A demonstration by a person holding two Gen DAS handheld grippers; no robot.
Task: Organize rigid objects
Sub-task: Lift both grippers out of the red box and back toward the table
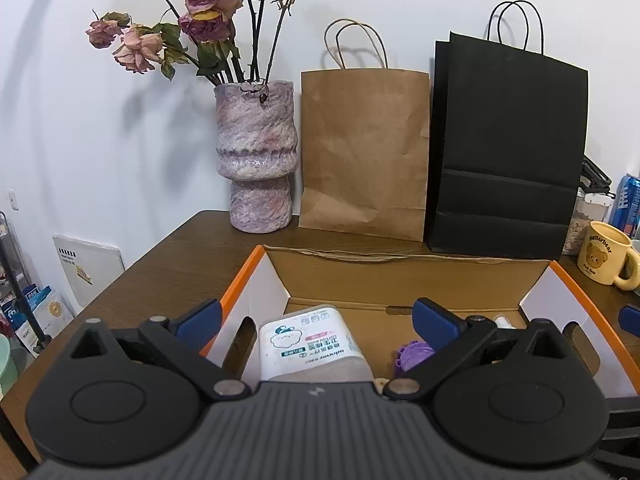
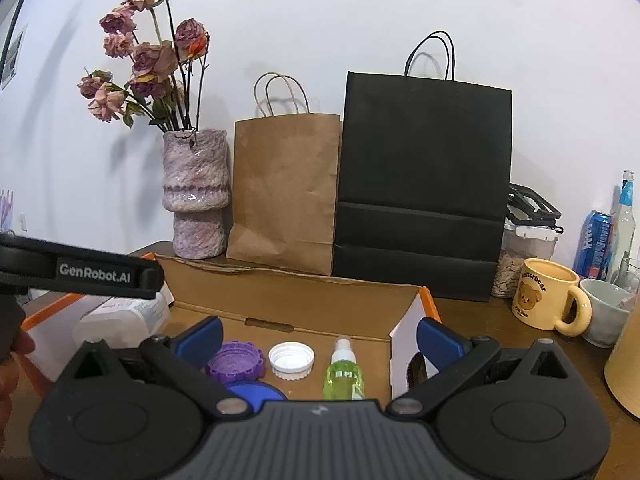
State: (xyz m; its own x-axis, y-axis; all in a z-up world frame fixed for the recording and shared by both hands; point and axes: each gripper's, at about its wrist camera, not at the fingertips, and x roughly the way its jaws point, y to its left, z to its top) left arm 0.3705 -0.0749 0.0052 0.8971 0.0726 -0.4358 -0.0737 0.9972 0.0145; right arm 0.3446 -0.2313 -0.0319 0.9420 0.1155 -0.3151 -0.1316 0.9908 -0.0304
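An open cardboard box [image 1: 404, 276] with orange edges sits on the wooden table. In the left wrist view a white cotton-bud container [image 1: 312, 346] lies inside it, beside a purple ridged cap [image 1: 414, 356]. My left gripper [image 1: 318, 320] hovers open above the container, its fingers well clear of its sides. In the right wrist view the box [image 2: 296, 300] holds the purple cap [image 2: 236, 364], a white cap [image 2: 291, 360], a green spray bottle [image 2: 344, 376] and a blue lid [image 2: 256, 394]. My right gripper [image 2: 320, 338] is open above them, holding nothing. The left gripper's body [image 2: 96, 272] covers part of the container [image 2: 124, 316].
Behind the box stand a pink vase [image 1: 256, 164] of dried roses, a brown paper bag [image 1: 364, 152] and a black paper bag [image 1: 508, 148]. To the right are a yellow bear mug [image 2: 548, 300], a grey cup [image 2: 608, 312], a jar, a blue can [image 2: 596, 240] and a bottle. A hand [image 2: 12, 364] shows at the left.
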